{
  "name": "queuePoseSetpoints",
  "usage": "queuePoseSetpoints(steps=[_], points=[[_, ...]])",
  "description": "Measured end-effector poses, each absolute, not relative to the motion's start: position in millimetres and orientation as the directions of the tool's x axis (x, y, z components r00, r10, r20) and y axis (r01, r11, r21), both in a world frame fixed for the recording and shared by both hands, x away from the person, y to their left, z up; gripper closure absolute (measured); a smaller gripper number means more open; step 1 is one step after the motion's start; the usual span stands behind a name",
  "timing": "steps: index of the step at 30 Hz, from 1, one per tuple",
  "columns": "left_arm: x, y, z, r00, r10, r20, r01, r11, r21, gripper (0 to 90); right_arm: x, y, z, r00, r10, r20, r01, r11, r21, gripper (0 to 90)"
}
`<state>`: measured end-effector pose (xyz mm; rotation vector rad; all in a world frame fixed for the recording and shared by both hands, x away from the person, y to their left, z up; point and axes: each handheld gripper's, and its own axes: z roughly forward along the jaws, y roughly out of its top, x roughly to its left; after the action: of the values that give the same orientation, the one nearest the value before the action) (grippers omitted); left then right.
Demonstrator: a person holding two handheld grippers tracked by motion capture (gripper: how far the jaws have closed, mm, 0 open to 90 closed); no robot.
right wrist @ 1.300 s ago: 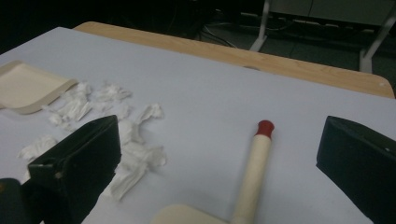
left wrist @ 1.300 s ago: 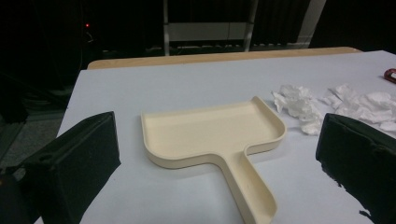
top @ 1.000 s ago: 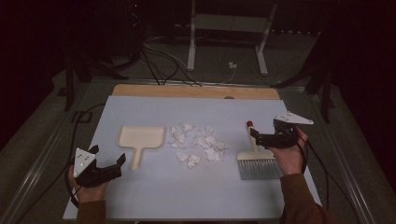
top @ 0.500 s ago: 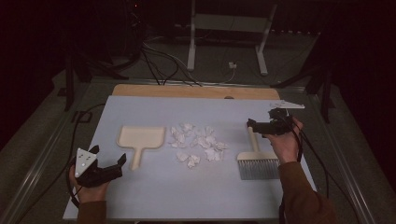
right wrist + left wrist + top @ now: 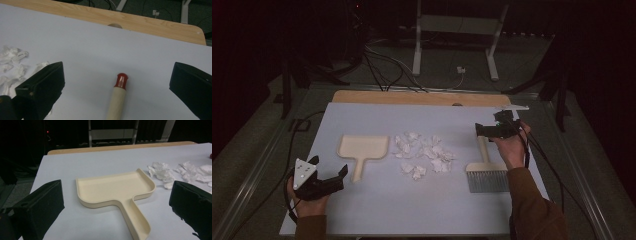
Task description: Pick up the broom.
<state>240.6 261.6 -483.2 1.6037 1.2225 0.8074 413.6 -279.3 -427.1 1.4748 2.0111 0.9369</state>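
Dark room all around, with a pale surface (image 5: 422, 200) in the middle. On it, the right hand-held gripper (image 5: 484, 131) hangs over the far end of the brush (image 5: 484, 172). Its jaws are wide open and hold nothing; the brush's red tip (image 5: 121, 80) lies between them, not touching. The brush lies flat near the right edge. The left hand-held gripper (image 5: 339, 177) sits near the front left, jaws wide open and empty. The dustpan (image 5: 117, 192) lies flat just ahead of it, handle toward the person. Paper bits (image 5: 422, 155) lie in a heap between dustpan and brush.
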Motion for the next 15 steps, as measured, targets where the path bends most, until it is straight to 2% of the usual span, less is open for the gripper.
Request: queuePoseSetpoints(steps=[15], points=[[241,263,-485,0.284,0.958,-0.044,0.347,-0.060,0.936,0.4,436,-279,-451,-0.281,0.958,0.056,0.699,0.165,0.696,0.2]])
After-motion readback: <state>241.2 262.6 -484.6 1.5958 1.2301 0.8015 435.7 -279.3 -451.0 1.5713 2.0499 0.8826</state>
